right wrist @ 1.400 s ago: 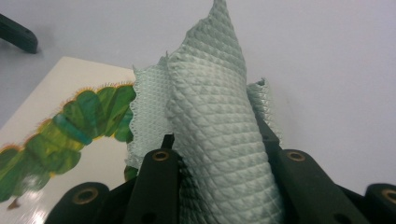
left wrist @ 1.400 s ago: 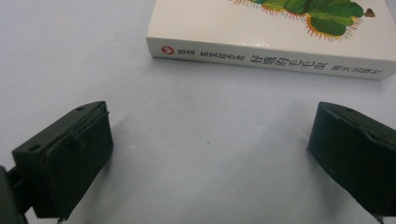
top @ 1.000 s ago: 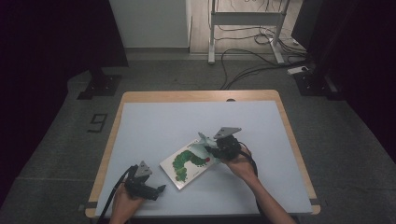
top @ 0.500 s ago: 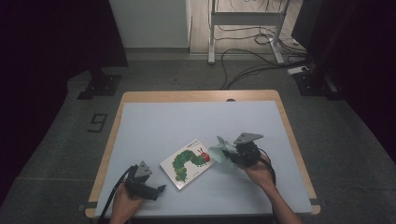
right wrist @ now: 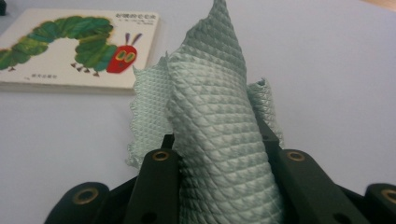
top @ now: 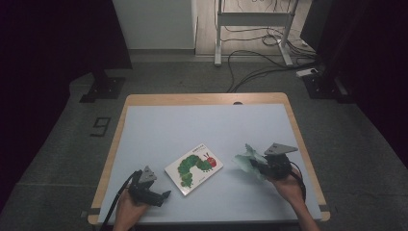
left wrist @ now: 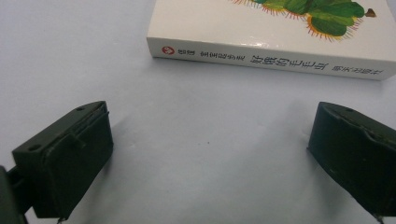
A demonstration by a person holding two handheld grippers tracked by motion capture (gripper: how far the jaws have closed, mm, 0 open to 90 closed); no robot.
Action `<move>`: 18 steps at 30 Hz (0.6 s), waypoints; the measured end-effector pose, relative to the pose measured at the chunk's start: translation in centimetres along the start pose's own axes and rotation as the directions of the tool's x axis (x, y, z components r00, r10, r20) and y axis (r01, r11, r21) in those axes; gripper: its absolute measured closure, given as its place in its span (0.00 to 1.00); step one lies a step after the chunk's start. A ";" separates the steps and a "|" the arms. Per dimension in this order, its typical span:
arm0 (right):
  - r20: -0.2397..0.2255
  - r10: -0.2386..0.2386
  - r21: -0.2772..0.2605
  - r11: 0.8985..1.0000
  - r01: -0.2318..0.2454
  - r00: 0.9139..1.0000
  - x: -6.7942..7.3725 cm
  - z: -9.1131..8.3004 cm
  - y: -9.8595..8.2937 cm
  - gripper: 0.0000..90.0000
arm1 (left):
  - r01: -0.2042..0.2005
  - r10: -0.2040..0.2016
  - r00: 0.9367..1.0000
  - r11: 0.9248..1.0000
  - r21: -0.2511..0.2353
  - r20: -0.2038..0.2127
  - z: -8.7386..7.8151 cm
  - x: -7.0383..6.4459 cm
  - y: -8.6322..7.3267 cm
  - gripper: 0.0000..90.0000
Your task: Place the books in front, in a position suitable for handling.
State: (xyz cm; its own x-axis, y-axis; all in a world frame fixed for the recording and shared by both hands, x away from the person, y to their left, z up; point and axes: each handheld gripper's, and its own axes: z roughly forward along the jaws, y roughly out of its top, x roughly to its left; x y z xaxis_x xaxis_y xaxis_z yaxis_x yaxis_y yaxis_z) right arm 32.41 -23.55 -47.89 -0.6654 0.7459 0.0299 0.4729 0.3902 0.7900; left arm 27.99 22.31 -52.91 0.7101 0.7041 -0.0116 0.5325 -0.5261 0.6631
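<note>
Your right gripper (top: 258,165) has its fingers (right wrist: 159,186) clamped on a pale green cloth (top: 248,160). In the right gripper view the cloth (right wrist: 219,140), with its diamond-pattern weave, stands up bunched between the two black fingers and rises to a peak above them. In the high view it sticks out from the gripper toward the middle of the bench (top: 202,125), held just above the light blue surface near the bench's right edge.

The picture book (top: 194,168) lies flat on the bench, cover up, between your two hands and apart from the cloth. Its cover shows a green caterpillar with a red head (right wrist: 120,58).

Your left gripper (top: 156,197) sits low at the near left of the bench, just beside the book's near corner. In the left gripper view its fingers (left wrist: 70,154) stand wide apart with bare bench between them, and the book's spine (left wrist: 271,58), printed with small characters, runs across just beyond them, not touching.
</note>
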 end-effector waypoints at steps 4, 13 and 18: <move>0.024 0.014 0.005 1.000 -0.014 1.000 -0.6 -1.1 -1.0 0.77 | 0.000 0.000 1.000 1.000 0.000 0.000 0.0 0.0 0.0 0.00; 0.075 0.049 0.017 0.999 -0.050 0.996 -1.6 -3.3 -3.7 0.77 | 0.000 0.000 1.000 1.000 -0.001 -0.001 0.0 0.0 0.0 0.00; 0.106 0.076 0.018 0.997 -0.078 0.991 -2.4 -4.5 -5.1 0.76 | 0.001 -0.001 1.000 1.000 0.000 -0.001 0.0 0.0 0.0 0.00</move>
State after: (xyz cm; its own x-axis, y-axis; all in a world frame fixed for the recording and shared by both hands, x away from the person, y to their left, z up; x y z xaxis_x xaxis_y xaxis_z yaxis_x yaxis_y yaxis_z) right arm 29.01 -29.69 -49.24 -0.5625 0.8264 0.0247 0.5339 0.3402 0.7741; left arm 27.97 22.31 -52.92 0.7092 0.7049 -0.0111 0.5327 -0.5255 0.6634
